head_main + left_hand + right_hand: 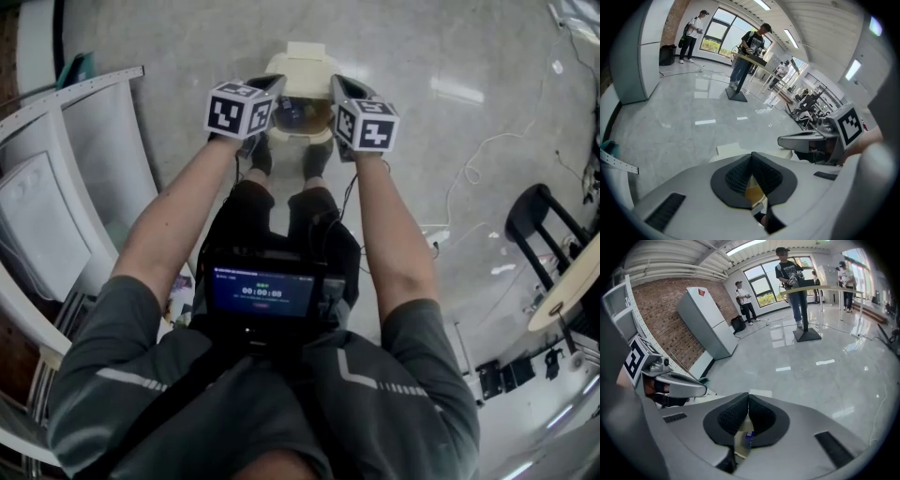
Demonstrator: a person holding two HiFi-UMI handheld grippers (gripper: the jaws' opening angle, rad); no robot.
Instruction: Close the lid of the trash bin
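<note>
A cream trash bin (302,73) stands on the floor just ahead of the person's feet. Its lid (306,52) is tipped up at the far side, and rubbish shows inside the opening (302,114). My left gripper (273,86) hovers over the bin's left rim and my right gripper (338,88) over its right rim. Both are shut with nothing between the pads. In the left gripper view the left gripper (751,158) has its pads touching, with the cream bin (728,150) beyond. The right gripper (748,398) looks the same in its own view, with the bin (760,393) past it.
White shelving (84,187) curves along the left. A cable (476,157) lies on the floor at the right, near a black stand (542,223) and a round tabletop edge (572,292). A grey cabinet (705,324) stands by the brick wall; people stand at a tall desk (820,289).
</note>
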